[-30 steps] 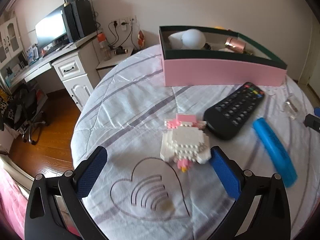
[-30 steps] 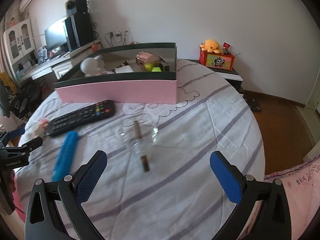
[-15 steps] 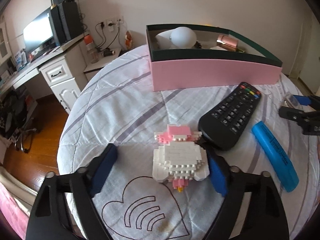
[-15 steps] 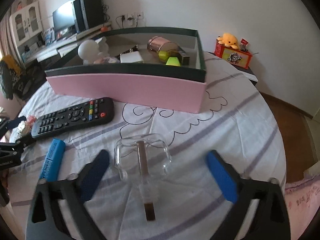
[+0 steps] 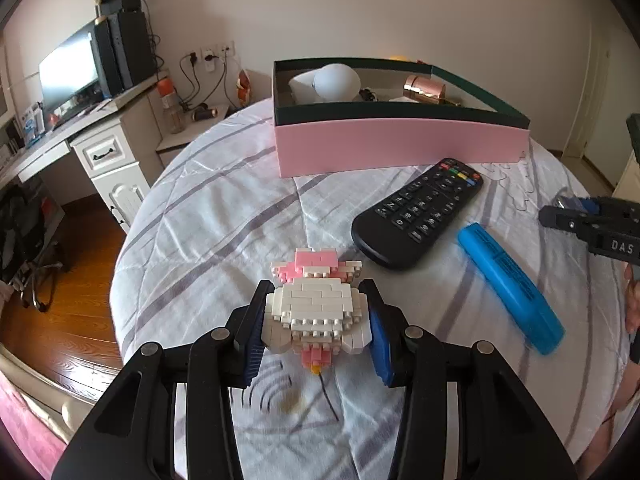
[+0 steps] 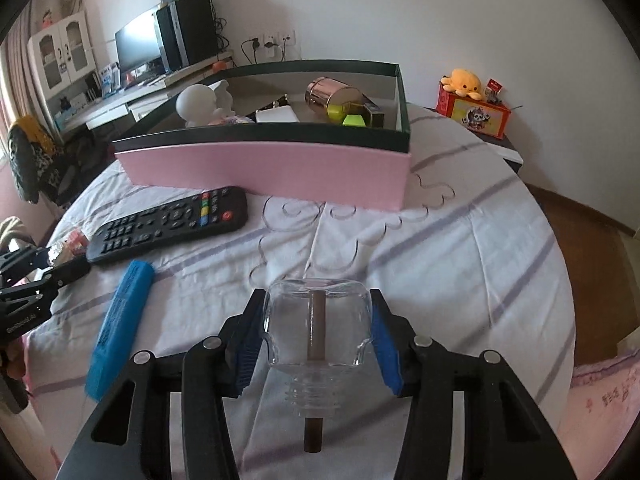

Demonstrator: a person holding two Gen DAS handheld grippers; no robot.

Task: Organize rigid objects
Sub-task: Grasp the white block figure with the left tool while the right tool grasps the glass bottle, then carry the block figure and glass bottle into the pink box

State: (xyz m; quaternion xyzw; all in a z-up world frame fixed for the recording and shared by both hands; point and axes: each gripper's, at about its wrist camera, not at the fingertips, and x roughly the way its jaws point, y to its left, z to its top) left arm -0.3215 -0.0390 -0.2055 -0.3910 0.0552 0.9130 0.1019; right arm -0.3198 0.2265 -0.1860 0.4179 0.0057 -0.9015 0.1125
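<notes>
White bedding with grey stripes (image 5: 224, 216) covers the round surface, with a desk and monitor (image 5: 70, 68) off at ten o'clock against the wall.

From the left wrist view, the left gripper (image 5: 316, 320) sits low over the cloth, fingers level and pointing toward twelve o'clock, its blue pads (image 5: 380, 340) pressed against both flanks of the white and pink brick figure (image 5: 316, 308). Whether the figure's base touches the bedding I cannot tell. At two o'clock from it lies the black remote (image 5: 416, 212), and just beside that, at three o'clock, the blue bar (image 5: 512, 280).

The right gripper (image 6: 318, 332), seen from its own camera, is likewise low and level, pinching the clear glass bottle (image 6: 318, 328) on its two sides; the bottle lies with its threaded neck toward the camera and a brown stick (image 6: 314, 360) running through it and out past the neck.

Beyond both, at twelve o'clock, stands the pink box (image 6: 280, 164) with its dark green rim. Inside it are a white figurine (image 6: 202, 102) at the left end, a white flat block (image 6: 278, 115), a rose-gold can (image 6: 330, 94) on its side, and yellow-green pieces (image 6: 346, 115) near the right wall.
</notes>
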